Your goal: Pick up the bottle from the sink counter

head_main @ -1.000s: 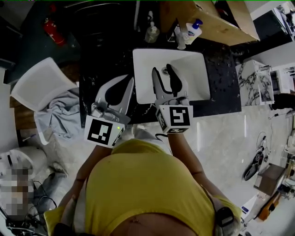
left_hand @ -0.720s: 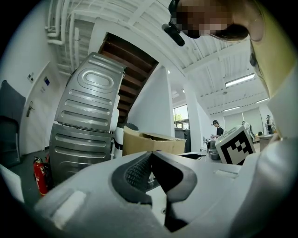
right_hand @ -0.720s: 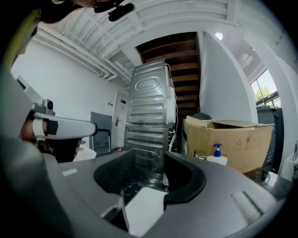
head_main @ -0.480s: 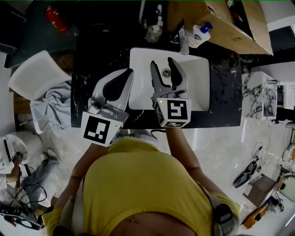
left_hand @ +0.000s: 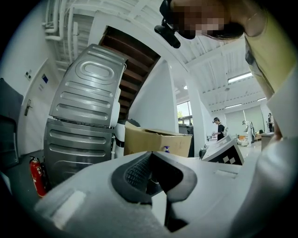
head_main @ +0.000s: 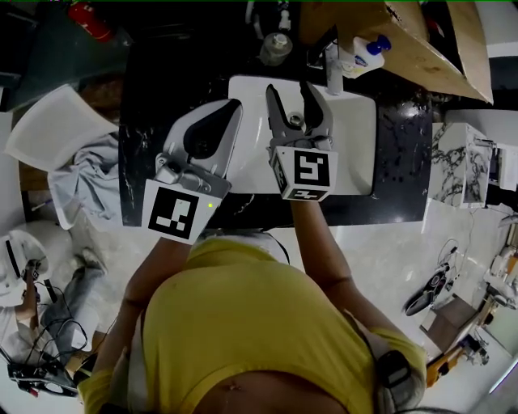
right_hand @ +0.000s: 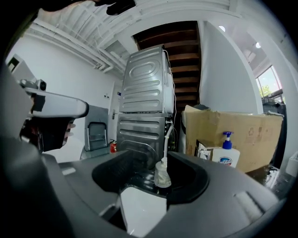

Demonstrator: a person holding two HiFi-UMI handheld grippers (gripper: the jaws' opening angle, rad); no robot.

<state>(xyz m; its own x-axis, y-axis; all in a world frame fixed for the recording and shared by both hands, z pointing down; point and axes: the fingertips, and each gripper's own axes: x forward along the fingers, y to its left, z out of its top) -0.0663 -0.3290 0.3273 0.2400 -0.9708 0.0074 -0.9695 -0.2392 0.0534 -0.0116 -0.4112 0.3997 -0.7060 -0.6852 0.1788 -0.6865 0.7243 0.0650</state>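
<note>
Bottle [head_main: 276, 47] on counter [head_main: 401, 154] behind sink [head_main: 356, 145] — pump bottle [head_main: 360, 57] right of it.

A pale glossy floor [head_main: 388, 242] is spreading out at 4 o'clock from the dark marbled desk [head_main: 401, 154]. A cardboard box [head_main: 421, 40] is sitting at 1 o'clock, a red fire extinguisher [head_main: 87, 19] is showing at 11 o'clock, and grey cloth [head_main: 85, 182] is draping at 9 o'clock. Two ribbed metal machines [right_hand: 144, 107] are standing stacked beside a white wall [right_hand: 223, 74], under a brown staircase [right_hand: 181, 44]. Strip lights [left_hand: 240, 77] are glowing overhead, and daylight is coming through a window [right_hand: 269, 83].
</note>
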